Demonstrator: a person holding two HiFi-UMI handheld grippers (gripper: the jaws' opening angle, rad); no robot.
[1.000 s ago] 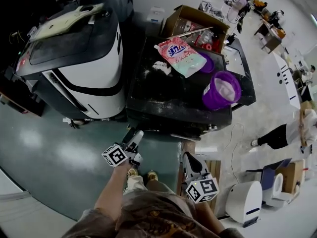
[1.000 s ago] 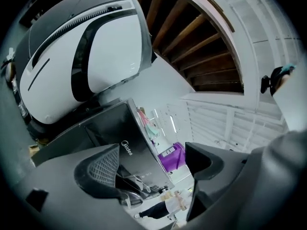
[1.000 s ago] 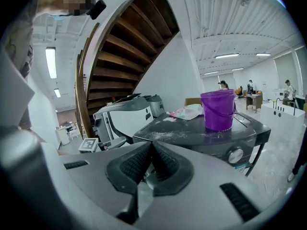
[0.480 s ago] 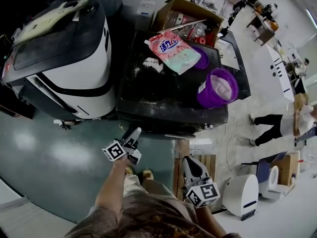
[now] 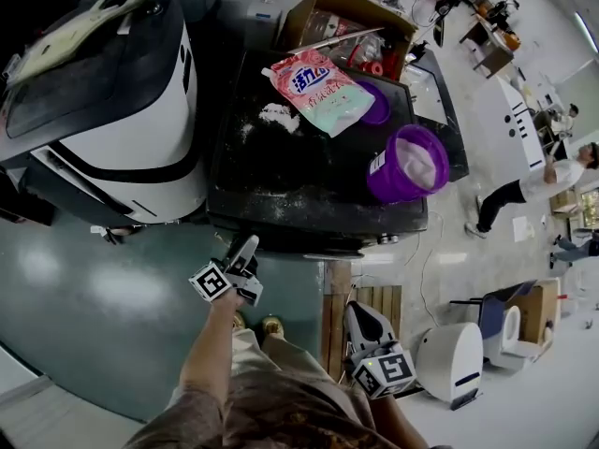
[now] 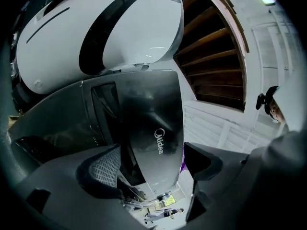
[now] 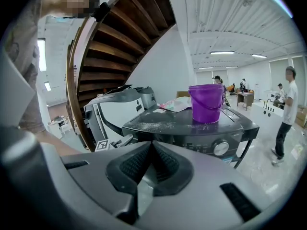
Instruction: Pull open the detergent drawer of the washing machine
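A purple bucket (image 5: 407,164) stands on the right side of the dark washing machine (image 5: 309,185). A pink-and-white detergent bag (image 5: 323,87) lies toward the far edge, with a patch of spilled white powder (image 5: 276,115) just left of it. An open cardboard box (image 5: 346,21) sits behind the washer, and a white-and-black machine (image 5: 112,110) stands close on its left. The way to the washer's front is open.

My left gripper (image 5: 245,248) points at that front near its left end. Its jaws are apart and empty, and the glossy Midea-branded panel (image 6: 158,128) shows between them. My right gripper (image 5: 354,314) hangs nearer to me beside a wooden pallet (image 5: 384,297), its jaws pressed together on nothing.

The detergent drawer belongs in the front control strip (image 5: 309,241) facing me. That strip looks flush, and I cannot make out the drawer's own outline. A round knob (image 7: 220,148) shows toward the strip's right.

The washer's top surface is black and dusted with powder. The floor is grey-green under me and pale to the right, where a white appliance (image 5: 449,363) stands and a person (image 5: 552,176) walks. A wooden staircase (image 7: 110,47) curves up on the left.
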